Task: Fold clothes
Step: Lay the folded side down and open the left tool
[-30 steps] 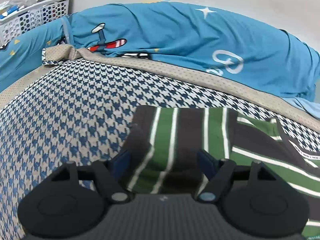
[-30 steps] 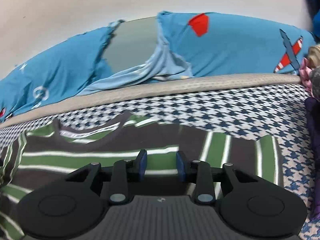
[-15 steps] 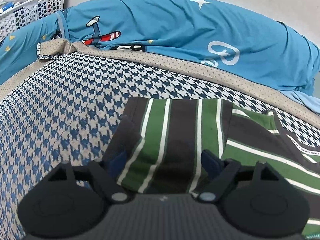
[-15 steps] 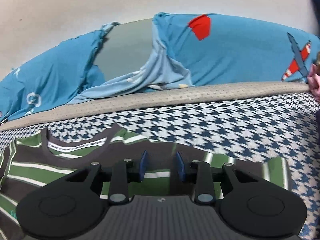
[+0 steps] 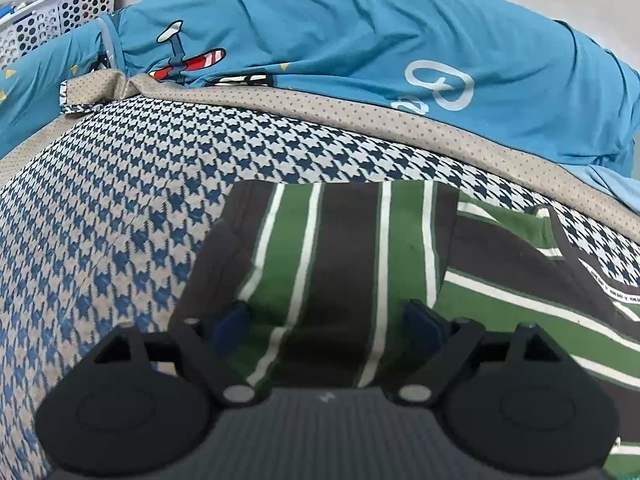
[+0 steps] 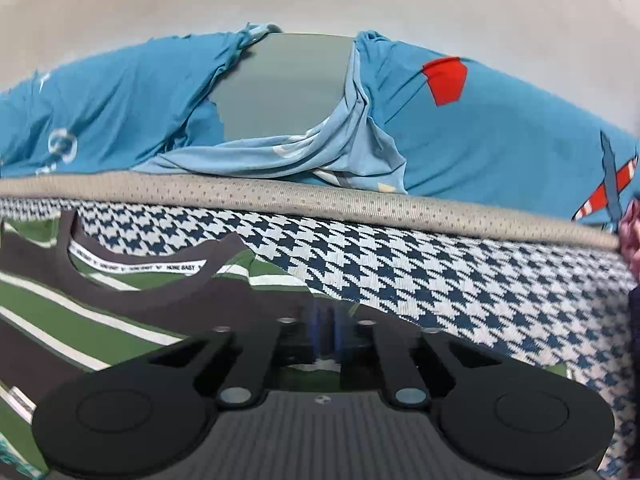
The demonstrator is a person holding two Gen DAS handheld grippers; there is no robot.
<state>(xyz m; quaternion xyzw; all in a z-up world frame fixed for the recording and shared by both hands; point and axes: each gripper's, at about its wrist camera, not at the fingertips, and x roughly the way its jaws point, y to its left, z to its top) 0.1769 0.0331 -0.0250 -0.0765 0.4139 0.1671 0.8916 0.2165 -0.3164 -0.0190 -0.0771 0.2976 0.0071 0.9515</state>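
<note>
left gripper [image 5: 326, 322] over the folded sleeve of the green striped shirt [image 5: 344, 264], jaws opening, blue pads spread wide either side of the stripes and not pressing them. the shirt lies flat on the houndstooth cover [image 5: 120, 208], collar off to the right. right gripper [image 6: 325, 320] has its pads pressed together on the shirt's edge at the shoulder, a bit of dark fabric pinched between them. blue bedding [image 6: 500, 136] bunched along the far side, white basket [image 5: 52, 12] top left in the left wrist view
</note>
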